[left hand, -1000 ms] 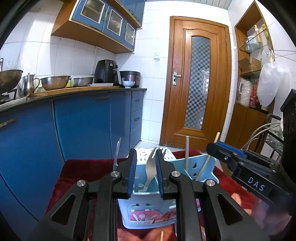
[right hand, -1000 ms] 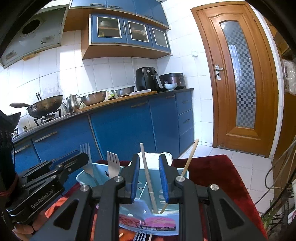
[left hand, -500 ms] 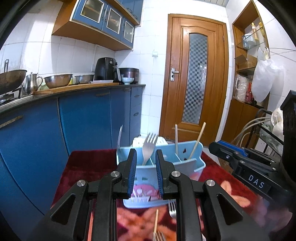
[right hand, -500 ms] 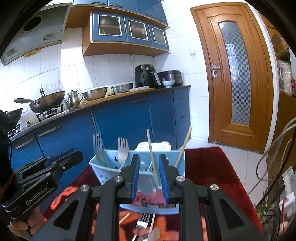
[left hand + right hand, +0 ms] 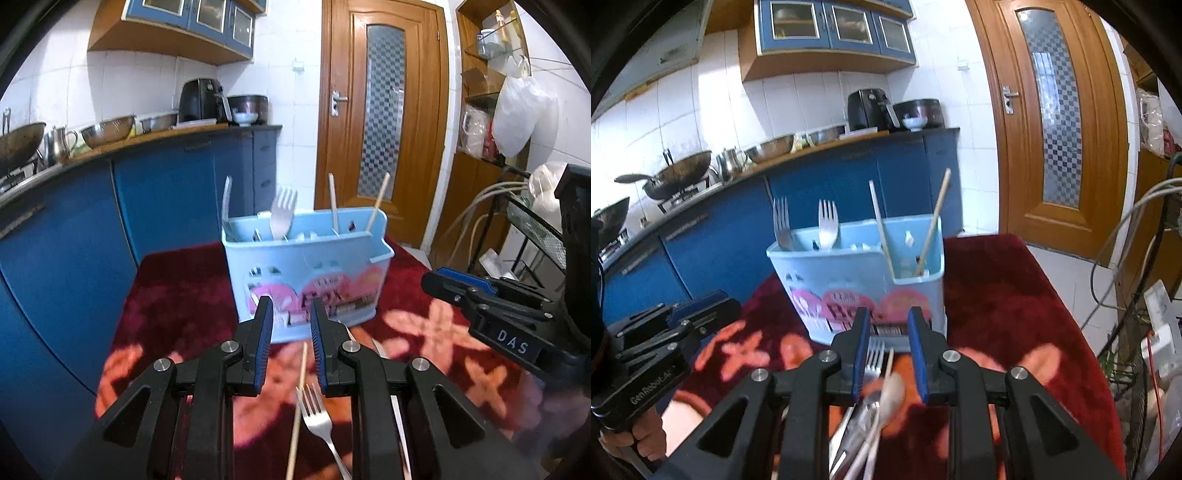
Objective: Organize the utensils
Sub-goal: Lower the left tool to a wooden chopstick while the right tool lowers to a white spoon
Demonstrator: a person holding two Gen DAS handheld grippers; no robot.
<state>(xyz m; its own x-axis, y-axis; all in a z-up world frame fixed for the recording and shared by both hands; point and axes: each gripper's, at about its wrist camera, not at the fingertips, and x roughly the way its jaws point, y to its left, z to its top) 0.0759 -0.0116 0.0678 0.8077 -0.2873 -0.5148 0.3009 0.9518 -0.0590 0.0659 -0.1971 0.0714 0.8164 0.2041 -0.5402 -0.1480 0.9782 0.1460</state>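
The light-blue plastic utensil caddy (image 5: 306,273) is standing mid-frame on the red floral tabletop (image 5: 177,288), already holding two forks and two chopsticks. A loose steel fork (image 5: 317,421) and wooden chopstick (image 5: 297,406) are lying unsorted at bottom centre. Only the right view is showing a white spoon (image 5: 892,395). Both the left gripper (image 5: 291,317) and right gripper (image 5: 888,325) are keeping fingers narrowly parted, gripping nothing.

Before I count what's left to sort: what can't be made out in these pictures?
- Loose utensils on the cloth, right wrist view: blurred, partly behind the right gripper.
- Fork and chopstick, left wrist view: cut off at the bottom edge.
- Caddy compartments' depths: hidden by its wall.
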